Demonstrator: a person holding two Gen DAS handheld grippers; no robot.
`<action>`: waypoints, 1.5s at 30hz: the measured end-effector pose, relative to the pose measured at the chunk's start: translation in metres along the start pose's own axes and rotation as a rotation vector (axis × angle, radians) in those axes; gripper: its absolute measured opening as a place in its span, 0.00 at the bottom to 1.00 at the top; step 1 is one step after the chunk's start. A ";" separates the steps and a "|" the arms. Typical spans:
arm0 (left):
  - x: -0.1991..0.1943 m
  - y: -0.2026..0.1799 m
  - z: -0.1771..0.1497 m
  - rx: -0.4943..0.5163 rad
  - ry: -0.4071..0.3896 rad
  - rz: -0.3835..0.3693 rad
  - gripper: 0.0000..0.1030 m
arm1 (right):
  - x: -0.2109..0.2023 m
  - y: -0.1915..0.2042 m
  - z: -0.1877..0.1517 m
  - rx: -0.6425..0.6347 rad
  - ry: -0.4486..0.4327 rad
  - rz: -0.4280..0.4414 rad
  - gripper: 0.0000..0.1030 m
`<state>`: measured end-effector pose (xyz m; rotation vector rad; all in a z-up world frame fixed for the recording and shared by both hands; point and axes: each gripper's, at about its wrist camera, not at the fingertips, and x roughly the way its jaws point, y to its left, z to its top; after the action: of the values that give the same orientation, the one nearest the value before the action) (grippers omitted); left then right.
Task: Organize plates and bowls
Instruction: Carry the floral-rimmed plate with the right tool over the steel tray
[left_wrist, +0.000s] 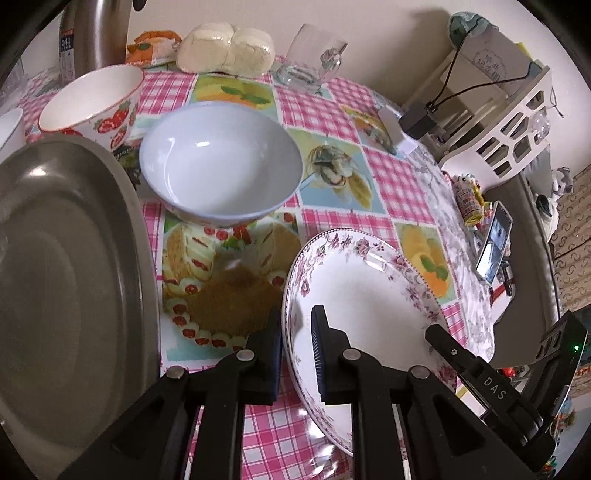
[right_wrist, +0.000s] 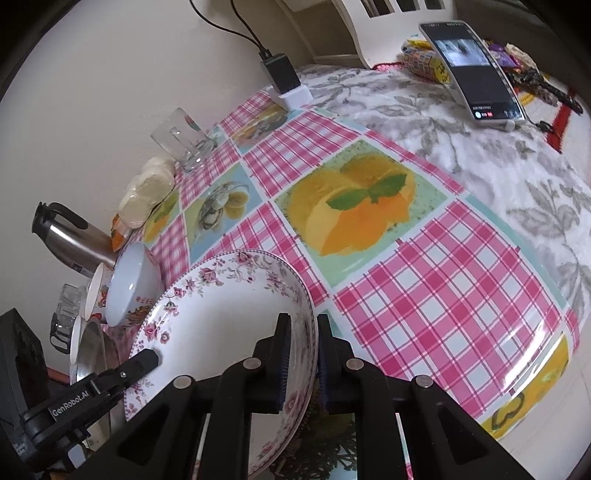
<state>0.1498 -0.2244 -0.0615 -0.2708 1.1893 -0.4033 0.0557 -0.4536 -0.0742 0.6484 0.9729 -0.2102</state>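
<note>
Both hands are gripping the round white porcelain plate with the pink floral rim (left_wrist: 364, 291), so the step in hand appears to be lifting it off the table covered in pink gingham and fruit-print oilcloth (right_wrist: 436, 306) to carry it toward the other dishes. The left tongs (left_wrist: 297, 345) are clamped tight on the plate's near-left rim, one pad sitting inside the well and the other outside, under the edge. The right tongs (right_wrist: 303, 354) are pinching the opposite rim in the same way, the wall of the plate running up between the two ribbed pads. The plate is tilting, its far edge looking raised in the right wrist view, though whether it is fully clear of the cloth cannot be told. To its left a large round grey metal dish (left_wrist: 70, 258) is sitting, and beyond it a plain pale-blue ceramic bowl (left_wrist: 221, 162) and a white bowl printed with red strawberries (left_wrist: 96, 99) are standing upright, near each other but apart. The next move probably calls for both hands rising together at the same rate, keeping the plate level so it is not twisting in the two grips, then travelling left toward the metal dish; which stack it belongs on is a guess.
</note>
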 end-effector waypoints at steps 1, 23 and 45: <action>-0.002 0.000 0.001 0.001 -0.006 -0.005 0.15 | -0.001 0.001 0.001 -0.003 -0.005 0.001 0.14; -0.055 0.031 0.019 -0.027 -0.120 -0.061 0.15 | -0.033 0.055 -0.001 -0.109 -0.146 0.062 0.14; -0.103 0.111 0.034 -0.144 -0.192 -0.115 0.15 | -0.031 0.139 -0.023 -0.220 -0.165 0.090 0.14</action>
<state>0.1669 -0.0798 -0.0084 -0.4940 1.0181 -0.3834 0.0838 -0.3335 0.0002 0.4639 0.7930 -0.0740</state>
